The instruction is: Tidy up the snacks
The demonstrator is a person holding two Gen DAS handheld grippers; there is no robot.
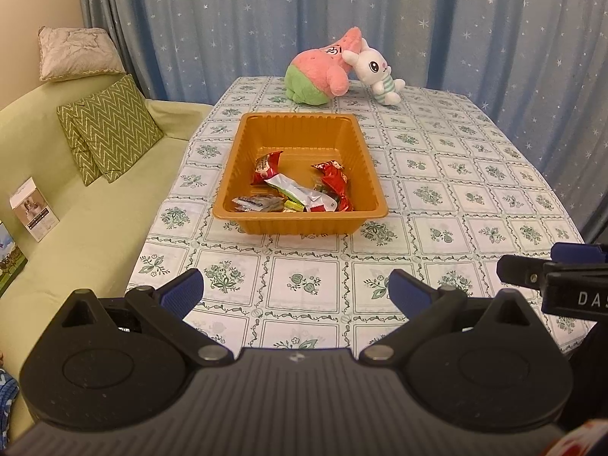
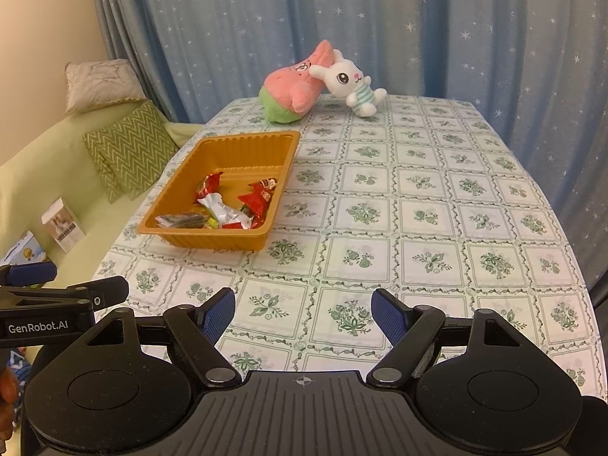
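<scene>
An orange plastic tray [image 1: 300, 123] stands on the table [image 1: 456, 190] and shows in the right wrist view [image 2: 243, 138] too. Several wrapped snacks lie in its near half: red packets [image 1: 336, 180], a white wrapper [image 1: 300, 192] and a dark packet [image 1: 258, 203]; they also show in the right wrist view [image 2: 228, 207]. My left gripper [image 1: 295, 292] is open and empty above the table's near edge, in front of the tray. My right gripper [image 2: 303, 317] is open and empty, to the right of the tray and nearer.
A pink-and-green plush [image 1: 323, 72] and a white bunny plush [image 1: 376, 68] lie at the table's far end by the blue curtain. A green sofa [image 1: 95, 197] with zigzag cushions [image 1: 114, 129] and small boxes [image 1: 34, 209] stands to the left.
</scene>
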